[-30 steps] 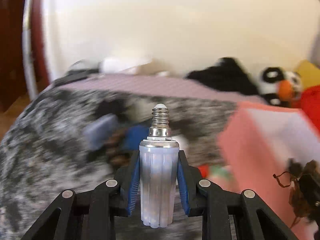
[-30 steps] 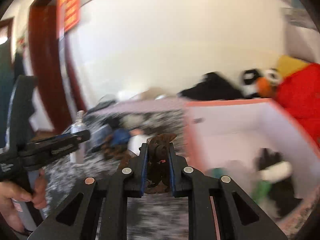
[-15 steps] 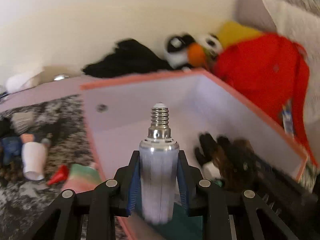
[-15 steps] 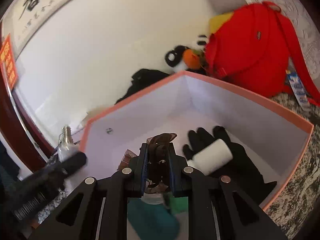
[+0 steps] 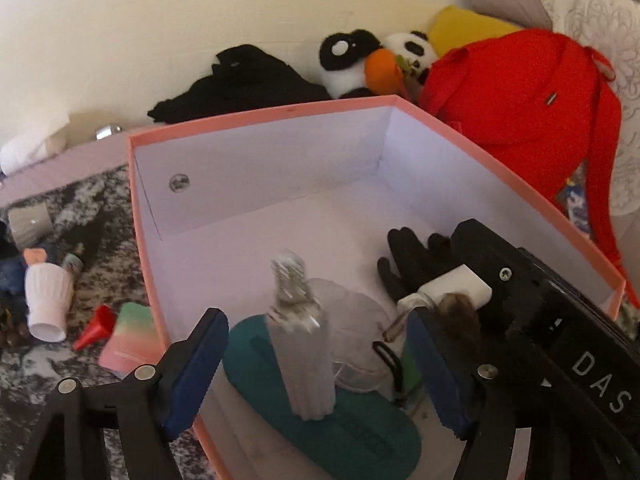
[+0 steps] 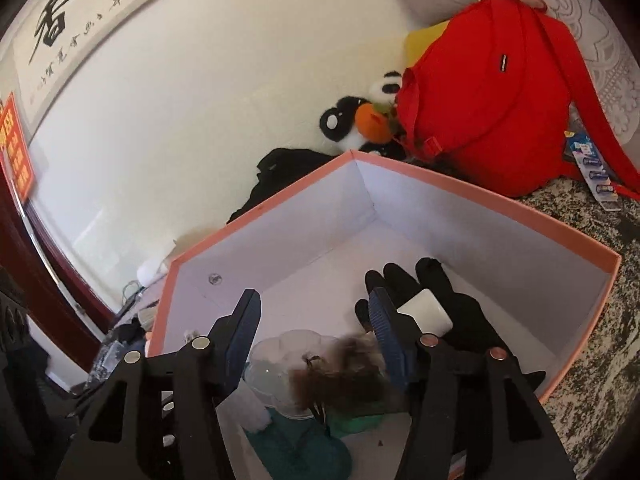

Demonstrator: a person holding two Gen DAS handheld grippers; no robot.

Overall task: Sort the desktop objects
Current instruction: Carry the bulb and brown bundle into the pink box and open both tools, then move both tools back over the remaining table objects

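A: Box (image 5: 256, 120) work now: both loads go in together. Best to let go low over bare floor, then lift straight up so no finger clips the rim.

B: How wide are the tongs?

A: The left gripper (image 5: 320, 360) has just been opening; its jaws stand well apart, and the bulb (image 5: 300, 336) between them looks blurred and free of both pads. The right gripper (image 6: 316, 340) has just been opening too, about halfway, with the brown tuft (image 6: 340, 376) loose between its jaws.

B: Where does each land?

A: Bulb above the teal pad (image 5: 340, 432) at six o'clock in the box; tuft nearby, with the glove (image 6: 440, 300) toward three o'clock.
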